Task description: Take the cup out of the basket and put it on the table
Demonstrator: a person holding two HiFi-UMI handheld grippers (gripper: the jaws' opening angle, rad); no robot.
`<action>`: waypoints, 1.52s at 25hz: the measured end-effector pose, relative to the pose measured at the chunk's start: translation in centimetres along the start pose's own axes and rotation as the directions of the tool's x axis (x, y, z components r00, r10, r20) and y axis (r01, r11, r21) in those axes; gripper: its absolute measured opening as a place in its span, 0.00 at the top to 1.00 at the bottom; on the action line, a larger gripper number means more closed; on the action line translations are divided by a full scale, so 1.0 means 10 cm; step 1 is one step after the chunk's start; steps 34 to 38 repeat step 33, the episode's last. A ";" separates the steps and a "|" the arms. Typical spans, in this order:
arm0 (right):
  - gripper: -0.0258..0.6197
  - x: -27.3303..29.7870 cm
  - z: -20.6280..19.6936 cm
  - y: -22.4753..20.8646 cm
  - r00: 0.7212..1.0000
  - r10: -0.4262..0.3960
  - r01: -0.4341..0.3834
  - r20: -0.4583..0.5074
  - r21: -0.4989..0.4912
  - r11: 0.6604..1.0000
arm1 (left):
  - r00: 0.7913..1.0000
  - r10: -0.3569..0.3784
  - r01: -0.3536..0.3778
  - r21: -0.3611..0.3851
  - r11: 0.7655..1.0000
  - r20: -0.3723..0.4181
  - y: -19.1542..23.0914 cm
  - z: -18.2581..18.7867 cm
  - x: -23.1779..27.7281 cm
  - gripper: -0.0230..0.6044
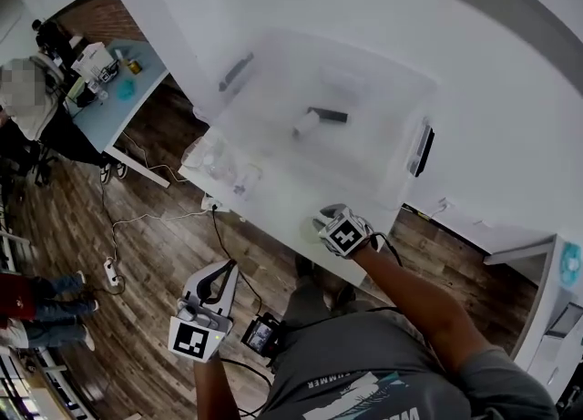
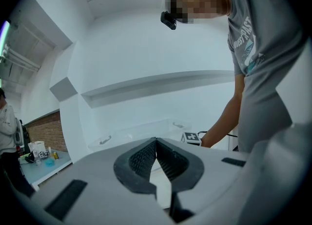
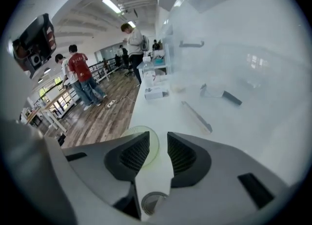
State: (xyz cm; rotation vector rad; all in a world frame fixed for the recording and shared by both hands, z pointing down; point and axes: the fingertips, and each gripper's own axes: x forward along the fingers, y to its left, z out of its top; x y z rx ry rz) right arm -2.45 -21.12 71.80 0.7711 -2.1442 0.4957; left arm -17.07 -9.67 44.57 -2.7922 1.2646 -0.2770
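holding my right gripper (image 3: pixel 158 143) low over the near edge of the table (image 1: pixel 510 136), i have its jaws a little apart with nothing clamped. a round clear rim (image 3: pixel 153 147), which i take for the cup, sits on the table just beyond them, mostly hidden behind one jaw and on the near side of the basket (image 1: pixel 401 90). i cannot be sure of that: a pale piece (image 1: pixel 307 123) lies inside the basket beside a dark bar (image 1: pixel 332 116), and it could be the cup instead. my left gripper (image 2: pixel 156 143) hangs off the table to the left, jaws together on nothing.

the edge is my main worry. the clear rim stands close to it, and a sideways nudge from that jaw could tip it or slide it to the floor. closing now would catch one wall off centre, and a thin clear wall may slip. if the cup is the pale piece, reaching in could drag the light basket.
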 end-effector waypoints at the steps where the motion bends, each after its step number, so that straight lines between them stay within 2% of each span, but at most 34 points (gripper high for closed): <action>1: 0.79 -0.11 0.04 -0.01 0.999 -0.014 0.013 0.046 0.017 1.000 | 1.000 -0.001 0.001 0.007 1.000 0.000 -0.03 0.03 -0.01 0.95; 4: 0.79 -0.62 0.22 0.09 0.972 -0.023 0.008 0.236 0.064 0.998 | 1.000 -0.005 0.006 0.021 1.000 -0.005 -0.16 0.12 -0.04 0.95; 6: 0.94 -1.10 0.41 0.34 0.920 0.043 -0.055 0.389 0.020 0.998 | 1.000 -0.009 0.009 0.033 0.999 -0.007 -0.22 0.20 -0.08 0.95; 8: 0.94 -1.61 0.61 0.64 0.853 0.130 -0.101 0.506 -0.084 0.991 | 1.000 -0.014 0.015 0.048 0.999 -0.007 -0.27 0.29 -0.11 0.95; 11: 0.94 -2.30 0.81 0.99 0.780 0.196 -0.087 0.594 -0.207 0.974 | 1.000 -0.027 0.027 0.062 0.998 -0.002 -0.34 0.42 -0.16 0.95; 14: 0.94 -2.82 0.92 1.21 0.740 0.212 -0.029 0.638 -0.284 0.958 | 0.999 -0.044 0.044 0.082 0.996 0.000 -0.41 0.54 -0.23 0.95; 17: 0.94 -3.09 0.96 1.36 0.731 0.213 0.021 0.649 -0.333 0.943 | 0.998 -0.066 0.066 0.102 0.993 -0.001 -0.47 0.58 -0.29 0.95; 23: 0.94 -3.30 0.90 1.71 0.728 0.168 0.068 0.665 -0.314 0.947 | 0.992 -0.117 0.112 0.115 0.987 0.040 -0.61 0.63 -0.53 0.95; 28: 0.94 -3.42 0.76 2.10 0.747 0.102 0.117 0.657 -0.281 0.952 | 0.985 -0.159 0.151 0.100 0.983 0.074 -0.74 0.59 -0.95 0.95; 33: 0.94 -3.55 0.68 2.69 0.744 0.058 0.137 0.666 -0.236 0.962 | 0.978 -0.189 0.181 0.088 0.980 0.089 -0.81 0.59 -1.57 0.95; 38: 0.94 -3.55 0.68 2.69 0.744 0.058 0.137 0.666 -0.236 0.962 | 0.978 -0.189 0.181 0.088 0.980 0.089 -0.81 0.59 -1.57 0.95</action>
